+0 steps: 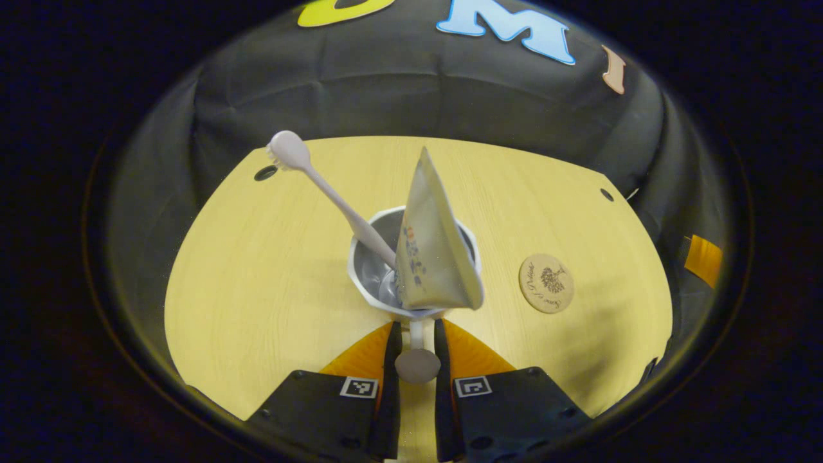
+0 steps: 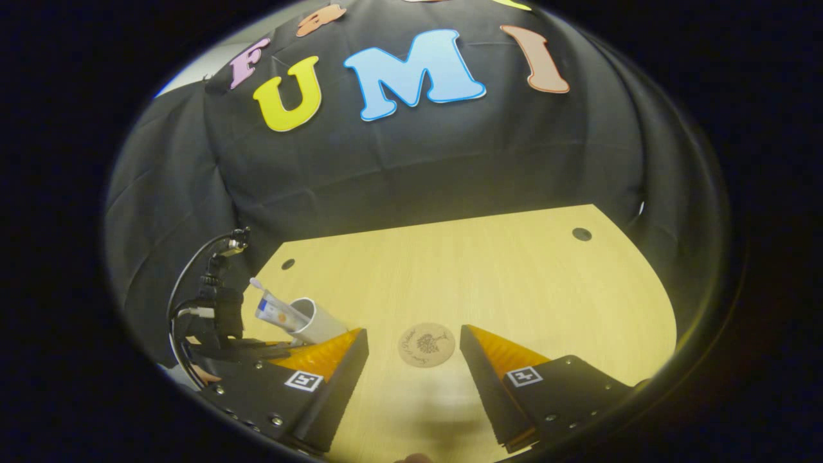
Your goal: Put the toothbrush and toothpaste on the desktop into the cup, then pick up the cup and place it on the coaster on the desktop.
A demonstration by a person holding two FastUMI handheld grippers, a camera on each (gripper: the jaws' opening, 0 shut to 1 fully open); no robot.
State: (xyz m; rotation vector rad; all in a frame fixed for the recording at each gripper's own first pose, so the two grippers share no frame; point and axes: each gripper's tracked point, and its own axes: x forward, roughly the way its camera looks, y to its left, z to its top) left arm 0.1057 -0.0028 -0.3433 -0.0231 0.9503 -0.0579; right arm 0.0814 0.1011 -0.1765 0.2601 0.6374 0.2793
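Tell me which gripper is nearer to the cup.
Left. The left gripper is closed around the cup's handle, directly in front of it. The right gripper is open over the coaster, with the cup off to its left side.

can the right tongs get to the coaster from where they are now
Probably yes. In the right gripper view the right tongs hang open with the coaster lying flat on the bare desktop just ahead, between the fingers; the cup stands off to one side.
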